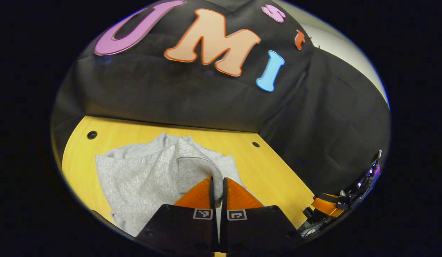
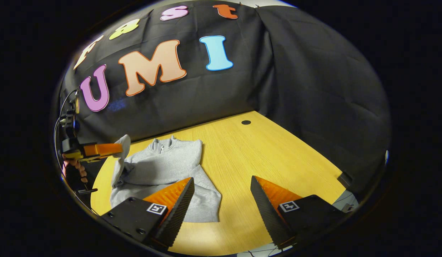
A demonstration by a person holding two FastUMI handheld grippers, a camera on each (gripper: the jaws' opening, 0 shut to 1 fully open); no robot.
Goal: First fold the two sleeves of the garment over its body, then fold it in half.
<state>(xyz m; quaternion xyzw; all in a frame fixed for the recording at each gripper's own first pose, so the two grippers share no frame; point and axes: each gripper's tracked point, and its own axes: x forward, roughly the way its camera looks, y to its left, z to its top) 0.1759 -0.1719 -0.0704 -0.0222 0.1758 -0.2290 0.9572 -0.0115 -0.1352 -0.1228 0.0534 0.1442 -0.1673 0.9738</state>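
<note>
My left gripper (image 1: 218,189) pinched the grey fleece pullover's sleeve (image 1: 197,162), lifting it to fold across the body; my right gripper (image 2: 222,200) waited wide apart

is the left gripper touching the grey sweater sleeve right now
Touching. In the left gripper view the left gripper has its fingers closed on a fold of the sleeve; the right gripper view shows that sleeve lifted off the table.

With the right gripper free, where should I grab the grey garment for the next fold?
Probably the hem corner of the grey garment, lying flat nearest the open right gripper. Come in low from the bare table side; the left gripper holds the lifted sleeve.
</note>
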